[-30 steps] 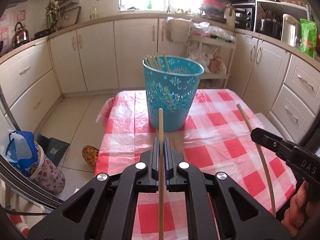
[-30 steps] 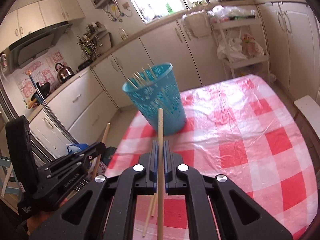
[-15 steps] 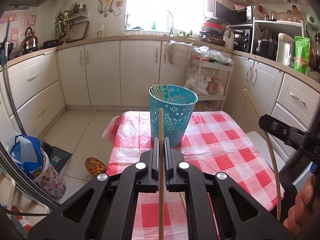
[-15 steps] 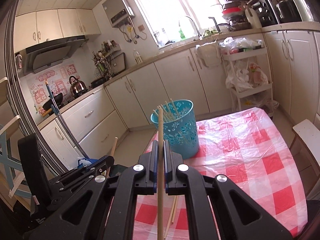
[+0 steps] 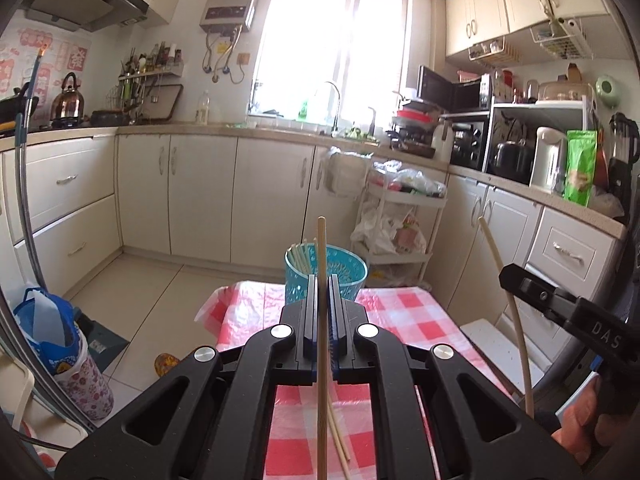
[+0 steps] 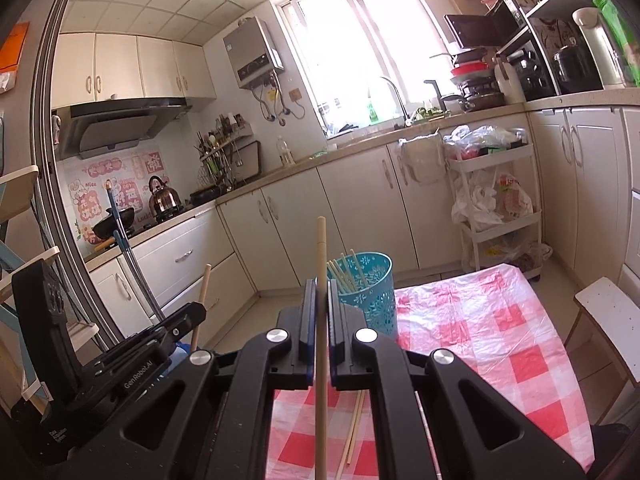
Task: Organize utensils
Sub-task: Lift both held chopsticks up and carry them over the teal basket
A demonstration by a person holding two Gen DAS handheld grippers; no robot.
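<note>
My left gripper [image 5: 321,280] is shut on a wooden chopstick [image 5: 321,252] that sticks up past its tips. My right gripper [image 6: 319,284] is shut on another chopstick [image 6: 320,252]. Both are raised well above the table and back from it. A blue perforated basket [image 5: 344,270] with several chopsticks in it stands at the far end of the red-checked tablecloth [image 5: 404,316]; it also shows in the right wrist view [image 6: 370,280]. Two loose chopsticks [image 6: 354,432] lie on the cloth below the grippers. The right gripper shows at the right of the left view [image 5: 560,308].
White kitchen cabinets [image 5: 200,200] and a counter run behind the table. A white trolley [image 5: 400,216] with bags stands beyond the basket. A white stool [image 6: 612,320] is right of the table. A blue bag [image 5: 52,332] sits on the floor at left.
Both grippers have risen and pulled back from the basket with their chopsticks still held. The basket now looks smaller and lower in both views.
</note>
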